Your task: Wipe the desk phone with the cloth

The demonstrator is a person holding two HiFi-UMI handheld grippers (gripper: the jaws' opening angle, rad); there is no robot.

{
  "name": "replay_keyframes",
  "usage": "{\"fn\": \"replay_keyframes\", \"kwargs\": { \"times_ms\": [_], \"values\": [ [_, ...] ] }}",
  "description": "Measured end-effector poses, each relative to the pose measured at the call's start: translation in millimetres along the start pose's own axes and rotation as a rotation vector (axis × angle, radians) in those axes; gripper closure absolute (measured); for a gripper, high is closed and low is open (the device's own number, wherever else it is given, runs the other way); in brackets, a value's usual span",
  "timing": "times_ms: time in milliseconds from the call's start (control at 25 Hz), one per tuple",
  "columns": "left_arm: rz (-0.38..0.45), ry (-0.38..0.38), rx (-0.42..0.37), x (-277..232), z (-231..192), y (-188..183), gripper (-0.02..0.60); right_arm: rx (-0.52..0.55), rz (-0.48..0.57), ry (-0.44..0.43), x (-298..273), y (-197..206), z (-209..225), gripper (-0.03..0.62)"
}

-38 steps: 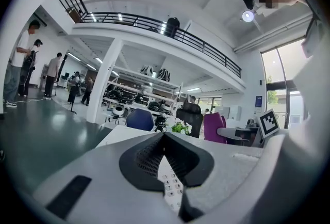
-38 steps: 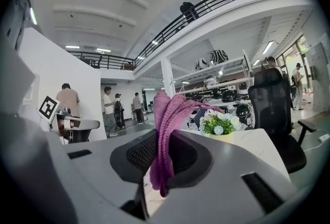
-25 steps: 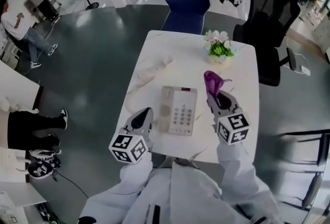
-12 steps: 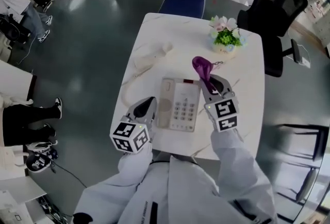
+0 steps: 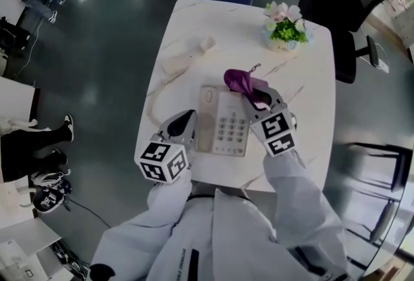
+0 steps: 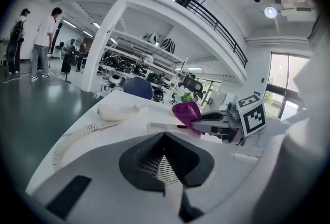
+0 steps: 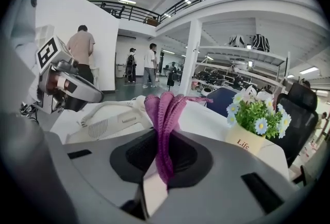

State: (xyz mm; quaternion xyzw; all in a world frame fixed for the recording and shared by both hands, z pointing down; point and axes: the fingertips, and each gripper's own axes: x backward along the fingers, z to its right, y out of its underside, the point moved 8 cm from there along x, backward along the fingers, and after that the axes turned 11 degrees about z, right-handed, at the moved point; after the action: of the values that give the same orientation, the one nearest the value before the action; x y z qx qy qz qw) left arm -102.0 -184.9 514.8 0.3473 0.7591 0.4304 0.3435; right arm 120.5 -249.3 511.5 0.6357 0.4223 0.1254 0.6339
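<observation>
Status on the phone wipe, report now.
Right gripper shut on purple cloth, at far edge of desk phone. Left gripper shut, empty, beside phone. Handset off cradle, lying apart; nothing blocking.

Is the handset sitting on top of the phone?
No, the handset lies on the table, off to the far left of the phone, whose cradle is bare.

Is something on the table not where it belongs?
Yes. The handset is off the desk phone. It lies on the table past the phone's far left corner, joined to it only by the curly cord. A handset normally rests on its phone. Nothing looks spilled or broken.
</observation>
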Motion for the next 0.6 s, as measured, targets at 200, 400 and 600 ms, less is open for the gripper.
{"fn": "replay_keyframes", "kwargs": {
  "times_ms": [200, 400, 600],
  "values": [
    [-0.004, 0.0, -0.005, 1, 1, 3, 0.584, -0.008, -0.018, -0.016, -2, 3, -3, 0.553],
    [-0.001, -0.005, -0.007, 5, 3, 2, 0.584, -0.021, -0.047, -0.037, 0, 4, -6, 0.553],
    [0.008, 0.001, -0.013, 11, 9, 2, 0.584, -0.017, -0.1, -0.062, 1, 6, -14, 0.553]
  ]
}}
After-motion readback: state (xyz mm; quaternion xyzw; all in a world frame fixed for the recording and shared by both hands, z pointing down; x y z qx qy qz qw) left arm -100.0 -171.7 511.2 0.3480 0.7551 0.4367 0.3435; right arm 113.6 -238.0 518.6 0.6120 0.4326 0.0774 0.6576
